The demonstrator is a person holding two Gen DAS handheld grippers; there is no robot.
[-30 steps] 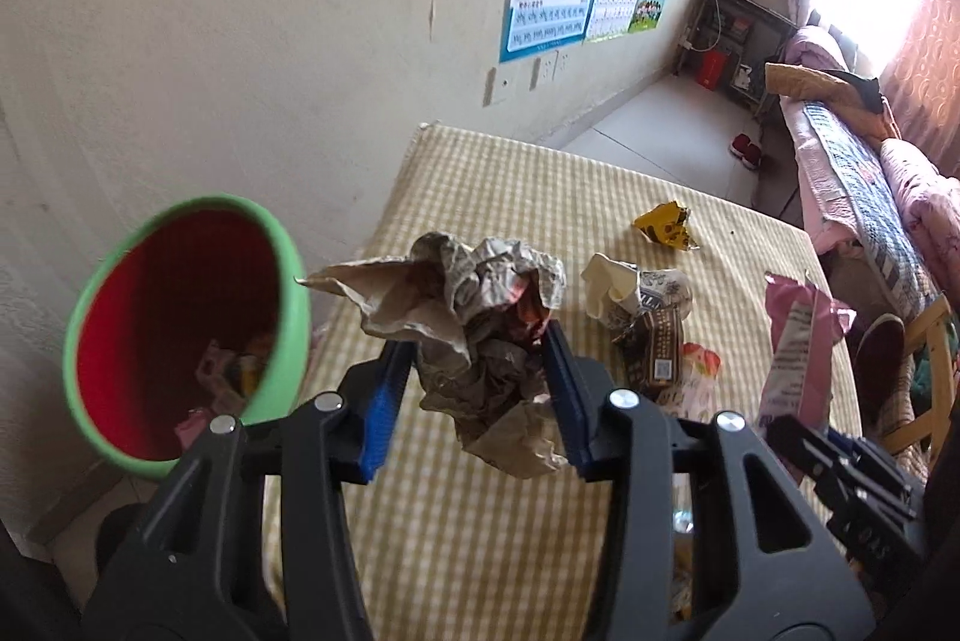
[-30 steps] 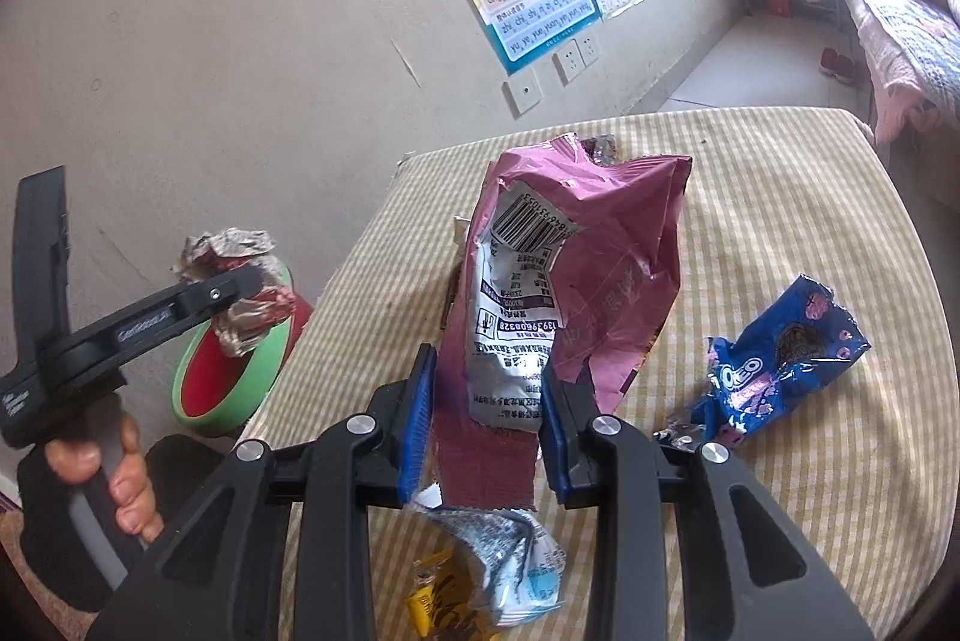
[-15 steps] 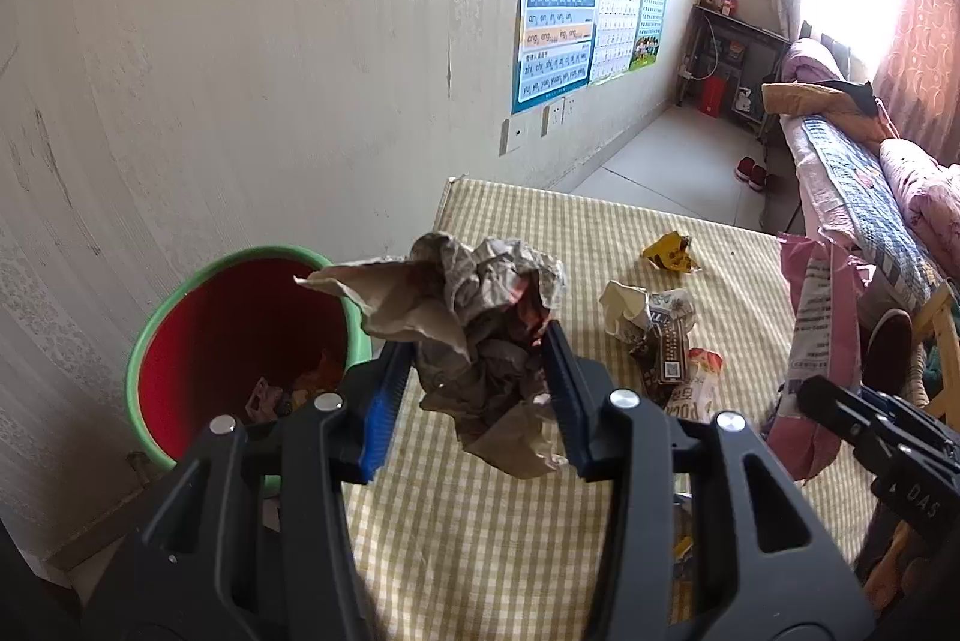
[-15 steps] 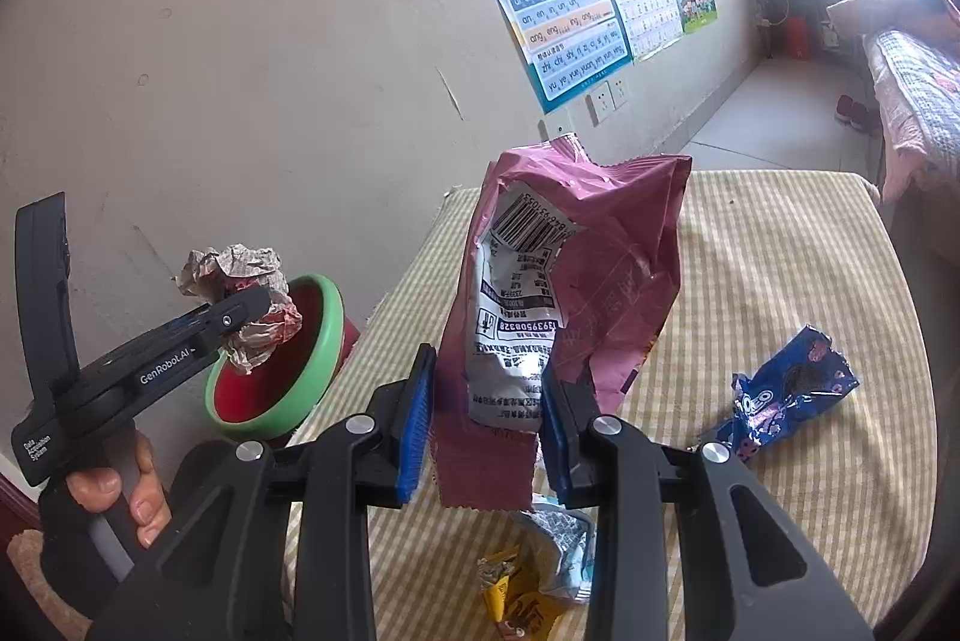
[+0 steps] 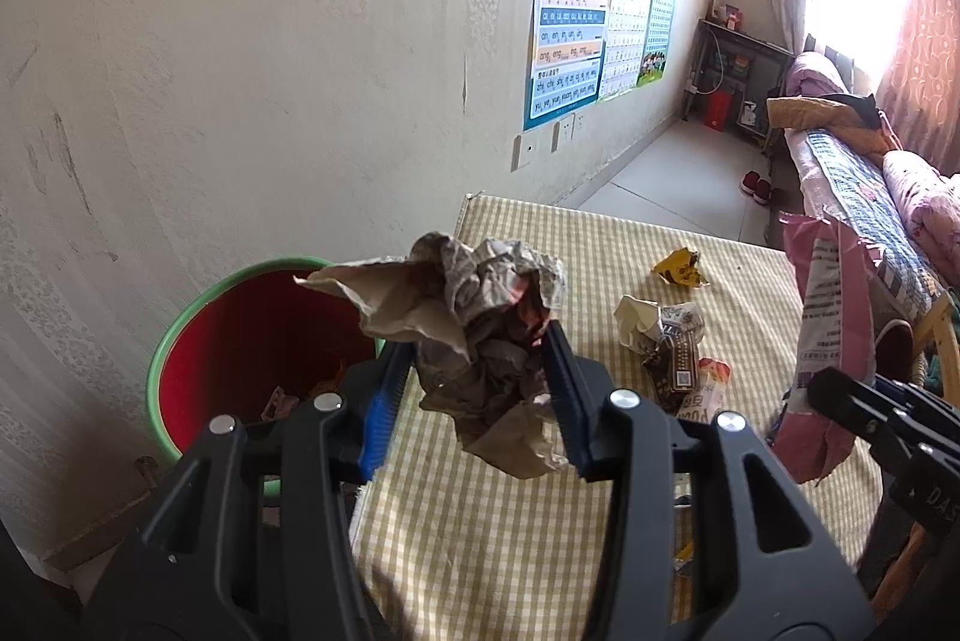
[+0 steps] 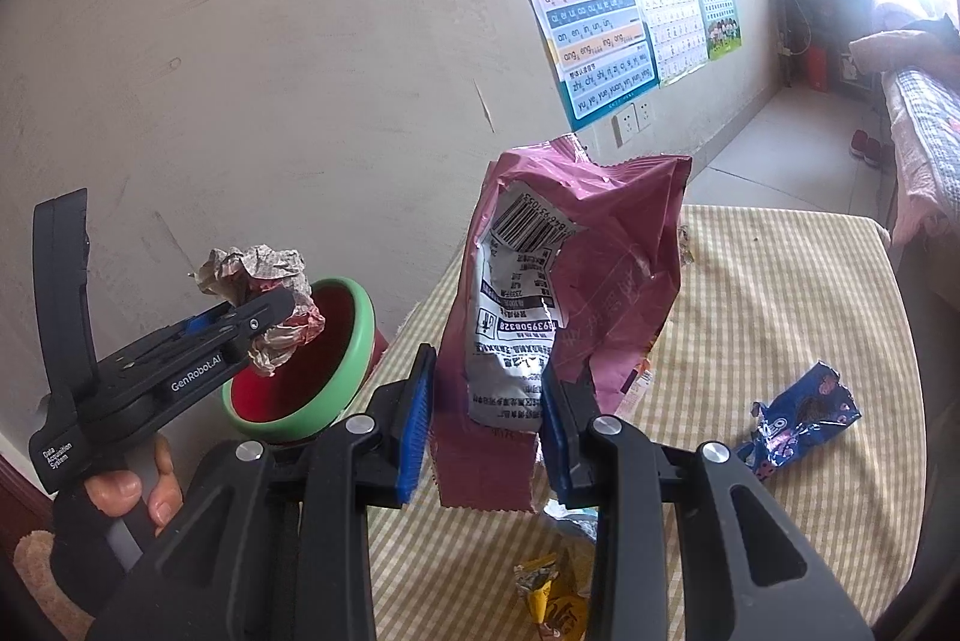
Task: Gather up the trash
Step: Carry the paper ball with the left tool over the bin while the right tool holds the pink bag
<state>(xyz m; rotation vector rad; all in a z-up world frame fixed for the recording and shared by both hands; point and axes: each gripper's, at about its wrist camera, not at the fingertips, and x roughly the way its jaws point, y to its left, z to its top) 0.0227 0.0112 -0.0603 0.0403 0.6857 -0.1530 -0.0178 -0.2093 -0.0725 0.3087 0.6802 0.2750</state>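
Observation:
My left gripper [image 5: 474,389] is shut on a crumpled wad of grey-brown paper [image 5: 474,317], held in the air above the table's left edge. The same wad [image 6: 264,287] shows in the right wrist view, just over the red bin with a green rim [image 6: 312,365]. That bin [image 5: 240,341] stands on the floor beside the wall, left of the table. My right gripper [image 6: 486,407] is shut on a tall pink snack bag [image 6: 600,281], lifted upright above the checked tablecloth [image 6: 780,317]. The pink bag [image 5: 831,341] also appears at the right in the left wrist view.
Loose trash lies on the table: a blue wrapper [image 6: 798,413], a yellow wrapper [image 5: 678,269], a cluster of small cartons and wrappers [image 5: 672,347], and a yellow packet [image 6: 552,599] near the front edge. A bed [image 5: 864,197] runs along the right.
Both grippers have risen with their loads. The left gripper's view has drawn back from the bin, which now sits lower and farther away.

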